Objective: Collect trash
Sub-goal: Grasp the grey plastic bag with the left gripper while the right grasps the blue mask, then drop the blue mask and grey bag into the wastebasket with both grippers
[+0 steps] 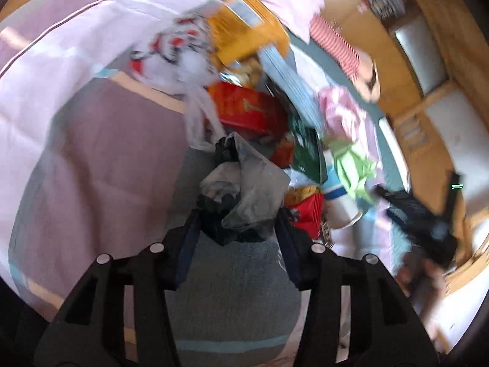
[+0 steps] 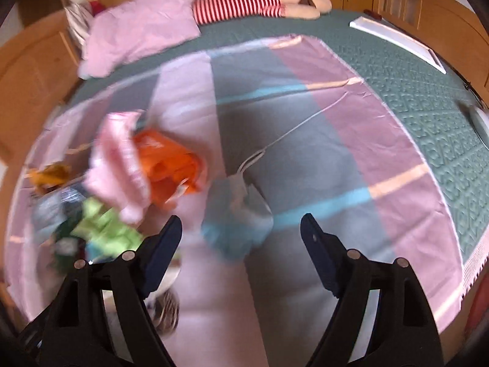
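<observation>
Left hand-held gripper (image 1: 237, 229) half-closed around crumpled grey-black bag (image 1: 241, 195); right hand-held gripper (image 2: 241, 232) wide, empty, blue mask (image 2: 237, 226) just ahead.

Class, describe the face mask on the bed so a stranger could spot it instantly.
Start at the striped sheet spread over the green bedspread. On its grey stripe, right of the trash pile, lies the mask. It is the only pale blue item lying alone, with a white ear loop trailing from it.

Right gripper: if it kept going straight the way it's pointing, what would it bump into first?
Probably the crumpled blue face mask lying on the striped cloth, just ahead of the open right gripper; blur leaves depth uncertain.
</observation>
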### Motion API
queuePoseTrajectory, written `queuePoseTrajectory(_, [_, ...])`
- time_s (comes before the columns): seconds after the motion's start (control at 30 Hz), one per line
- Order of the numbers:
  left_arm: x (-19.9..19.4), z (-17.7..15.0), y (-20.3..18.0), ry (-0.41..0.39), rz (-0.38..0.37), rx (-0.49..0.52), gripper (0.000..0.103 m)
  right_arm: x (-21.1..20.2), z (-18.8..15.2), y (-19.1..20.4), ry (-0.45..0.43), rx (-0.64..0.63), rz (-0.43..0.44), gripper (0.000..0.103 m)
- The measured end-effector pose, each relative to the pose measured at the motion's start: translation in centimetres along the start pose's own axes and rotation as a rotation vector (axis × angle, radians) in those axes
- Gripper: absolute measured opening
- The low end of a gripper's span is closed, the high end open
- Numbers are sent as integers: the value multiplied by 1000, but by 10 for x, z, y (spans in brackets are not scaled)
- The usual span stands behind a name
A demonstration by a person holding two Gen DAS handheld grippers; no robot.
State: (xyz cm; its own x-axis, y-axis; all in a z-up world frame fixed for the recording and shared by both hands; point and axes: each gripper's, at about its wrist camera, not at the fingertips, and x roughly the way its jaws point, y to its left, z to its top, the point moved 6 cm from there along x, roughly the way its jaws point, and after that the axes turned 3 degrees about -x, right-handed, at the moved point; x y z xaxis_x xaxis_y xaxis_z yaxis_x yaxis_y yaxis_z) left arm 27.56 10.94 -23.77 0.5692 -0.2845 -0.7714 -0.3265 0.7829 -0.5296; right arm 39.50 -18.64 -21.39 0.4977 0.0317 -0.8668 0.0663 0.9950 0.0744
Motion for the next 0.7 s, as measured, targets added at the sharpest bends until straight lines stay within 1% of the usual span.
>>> queuePoseTrajectory(0.03, [-3,2,5,-13,11,-7,50,9,-1,1,21,7,3,79])
queuePoseTrajectory(0.07, [-5,2,7,-28,30,-11,50,19,-3,0,50,14,4,76])
queuePoseTrajectory(0.1, [-7,3,9,-42,47,-14,50,26,-7,0,74,15,-2,63])
queuePoseTrajectory(0.13, [-8,4,9,-50,56,-14,50,30,-9,0,91,14,1,54])
queuePoseTrajectory(0.17, [-9,4,8,-59,68,-7,50,33,-14,1,102,17,28,40])
queuePoseTrajectory(0.2, [-9,4,7,-65,76,0,50,30,-17,1,94,19,38,32])
queuePoseTrajectory(0.27, [-13,4,1,-82,93,26,50,19,-21,-3,82,18,40,21])
queuePoseTrajectory(0.33, [-18,0,-9,-111,117,74,50,1,-27,-7,54,30,55,20])
queuePoseTrajectory(0.4, [-25,-5,-20,-150,138,129,50,-29,-36,-12,5,32,94,20])
queuePoseTrajectory(0.47, [-35,-8,-21,-173,140,161,50,-55,-46,-16,-40,24,134,20])
queuePoseTrajectory(0.57, [-46,-16,-25,-194,105,180,50,-102,-69,-22,-106,6,206,20])
queuePoseTrajectory(0.7, [-55,-31,-23,-194,57,202,50,-161,-103,-31,-205,-32,276,20])
